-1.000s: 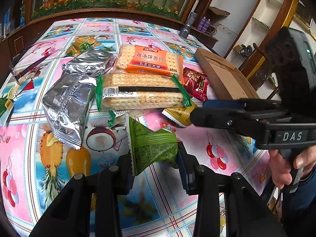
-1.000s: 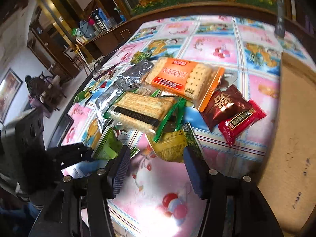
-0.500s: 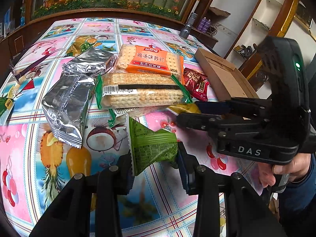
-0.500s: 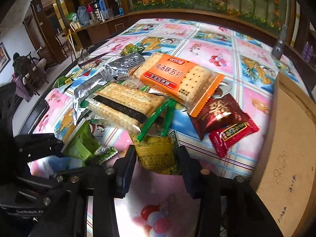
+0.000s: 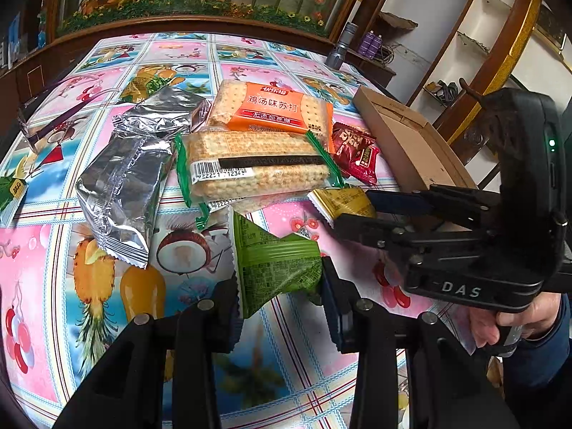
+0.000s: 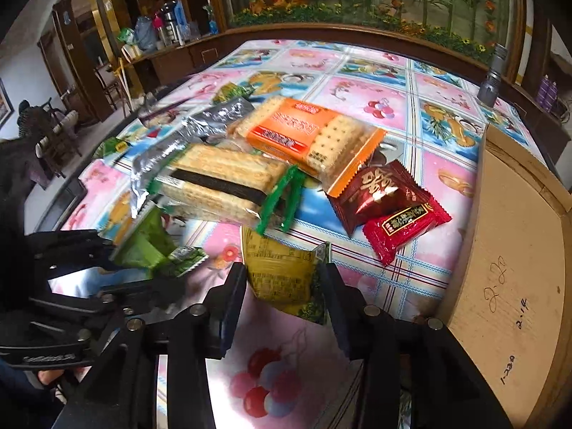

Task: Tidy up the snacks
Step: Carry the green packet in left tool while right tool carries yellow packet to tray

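Note:
My left gripper (image 5: 280,302) is shut on a green snack packet (image 5: 277,262), held just above the tablecloth; the packet also shows in the right wrist view (image 6: 150,250). My right gripper (image 6: 282,291) is shut on a yellow snack packet (image 6: 280,275), which also shows in the left wrist view (image 5: 341,202), with the right gripper (image 5: 354,214) around it. A pile lies beyond: a green-ended cracker pack (image 5: 255,169), an orange cracker pack (image 5: 275,109), two silver packets (image 5: 123,187) and two red packets (image 6: 386,203).
An open cardboard box (image 6: 514,250) lies at the right edge of the table; it also shows in the left wrist view (image 5: 407,139). A small green packet (image 5: 10,193) lies at the far left. A metal flashlight (image 5: 341,50) stands at the back. The fruit-print tablecloth (image 5: 143,293) covers the table.
My right gripper has moved forward onto the yellow packet and closed on it. My left gripper has stayed in place, holding the green packet.

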{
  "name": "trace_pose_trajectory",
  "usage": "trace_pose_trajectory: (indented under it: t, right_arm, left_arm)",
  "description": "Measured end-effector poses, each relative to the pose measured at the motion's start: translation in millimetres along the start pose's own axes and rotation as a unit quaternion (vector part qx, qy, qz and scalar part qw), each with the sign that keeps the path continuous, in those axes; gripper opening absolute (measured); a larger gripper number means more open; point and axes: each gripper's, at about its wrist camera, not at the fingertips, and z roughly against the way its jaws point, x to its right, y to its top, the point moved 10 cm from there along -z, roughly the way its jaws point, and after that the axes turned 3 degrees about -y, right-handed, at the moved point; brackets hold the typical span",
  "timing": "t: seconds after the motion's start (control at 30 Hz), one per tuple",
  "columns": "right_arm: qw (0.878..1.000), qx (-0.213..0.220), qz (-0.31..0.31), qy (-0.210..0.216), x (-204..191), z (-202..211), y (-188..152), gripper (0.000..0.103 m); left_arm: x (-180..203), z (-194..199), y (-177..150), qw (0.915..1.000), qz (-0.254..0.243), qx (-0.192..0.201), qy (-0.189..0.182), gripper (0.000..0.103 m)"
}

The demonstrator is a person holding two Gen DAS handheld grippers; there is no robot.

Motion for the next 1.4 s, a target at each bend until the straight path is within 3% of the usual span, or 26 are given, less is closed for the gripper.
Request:
trace_pose_trajectory:
  t: [0.27, 0.4, 0.7, 1.0, 1.4]
  right_arm:
    - [1.000, 0.012, -0.017, 0.007, 3.1, 0.8, -1.3, 0.039]
    - [0.999, 0.026, -0.031, 0.021, 5.6, 16.3, 1.8, 0.035]
    - [0.992, 0.078, -0.073, 0.064, 21.6, 58.8, 20.4, 0.035]
    - [0.976, 0.126, -0.159, 0.079, 82.6, 87.6, 58.3, 0.035]
    - [0.930, 0.202, -0.302, 0.048, 224.9, 101.9, 110.4, 0.035]
  left_arm:
    - [2.6, -0.3, 0.7, 0.9999, -0.010, 0.002, 0.013, 0.036]
    - [7.6, 8.8, 4.5, 0.9991, -0.026, 0.026, 0.023, 0.036]
    - [32.3, 15.8, 17.0, 0.9991, -0.029, 0.030, 0.001, 0.036]
    - [68.1, 22.6, 65.3, 0.9978, -0.045, 0.045, -0.016, 0.036]
    - [145.9, -19.4, 144.8, 0.9945, -0.086, 0.046, -0.038, 0.036]
